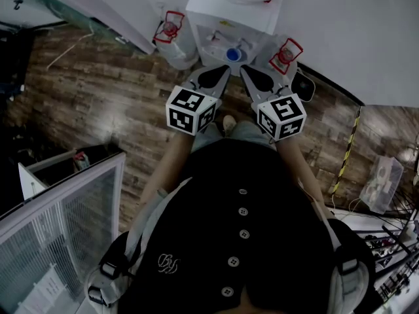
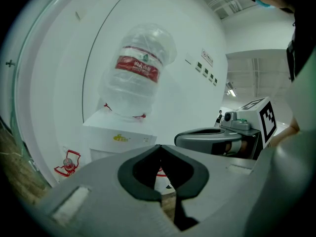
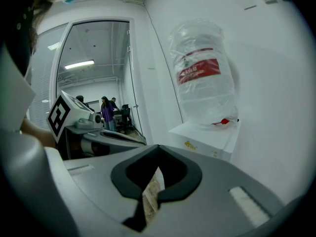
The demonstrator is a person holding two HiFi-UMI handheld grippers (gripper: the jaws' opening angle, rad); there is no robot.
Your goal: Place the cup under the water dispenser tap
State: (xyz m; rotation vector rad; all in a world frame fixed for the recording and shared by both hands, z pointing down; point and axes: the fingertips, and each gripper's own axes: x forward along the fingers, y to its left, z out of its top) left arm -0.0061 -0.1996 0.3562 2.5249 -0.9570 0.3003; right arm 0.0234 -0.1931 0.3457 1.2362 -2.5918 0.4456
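The left hand-held gripper (image 1: pixel 222 70) and right hand-held gripper (image 1: pixel 247 72) are both clenched on nothing, side by side facing the water dispenser (image 1: pixel 222 25). The blue cup (image 1: pixel 234 54) sits in its recess, just ahead of and between their tips.

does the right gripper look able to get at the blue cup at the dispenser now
Probably yes: the right gripper points at the blue cup on the water dispenser with nothing between them, though its jaws are shut and must open first.
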